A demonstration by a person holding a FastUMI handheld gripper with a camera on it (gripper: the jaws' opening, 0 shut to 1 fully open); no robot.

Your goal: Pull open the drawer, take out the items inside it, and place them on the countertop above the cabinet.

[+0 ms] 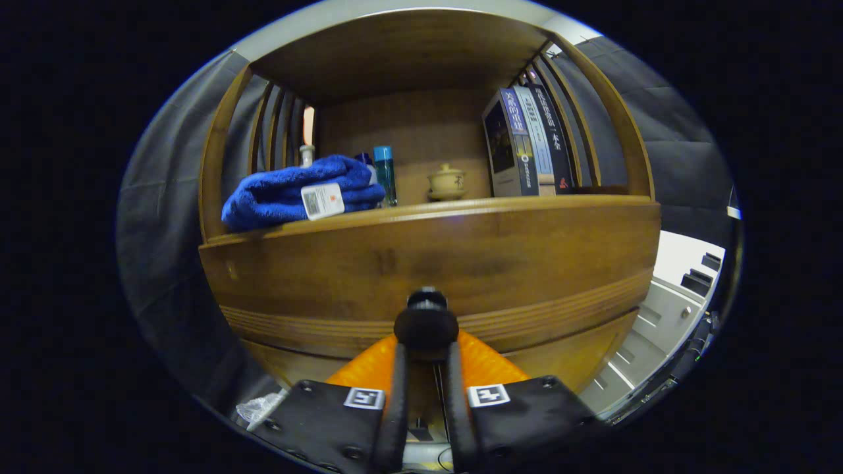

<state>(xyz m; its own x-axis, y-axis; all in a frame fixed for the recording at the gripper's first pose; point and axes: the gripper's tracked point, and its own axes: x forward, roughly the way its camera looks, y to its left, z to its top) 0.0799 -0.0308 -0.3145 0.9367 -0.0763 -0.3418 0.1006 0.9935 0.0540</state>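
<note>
A wooden cabinet's drawer front (428, 263) stands close before me, with a dark round knob (426, 324) at its middle. My gripper (426, 349) is shut on the knob, one finger on each side of it, just under its round head. The inside of the drawer is hidden, and I cannot tell whether it stands out from the cabinet. Above the drawer runs the countertop (540, 201), a wooden shelf with a slatted frame and a roof board over it.
On the countertop lie a folded blue towel (290, 191) with a white tag, bottles (385, 172) behind it, a small lidded cup (446, 182) and upright books (527, 141). Clear plastic wrap (260, 407) lies low beside my left finger. A white unit (665, 309) stands to the right.
</note>
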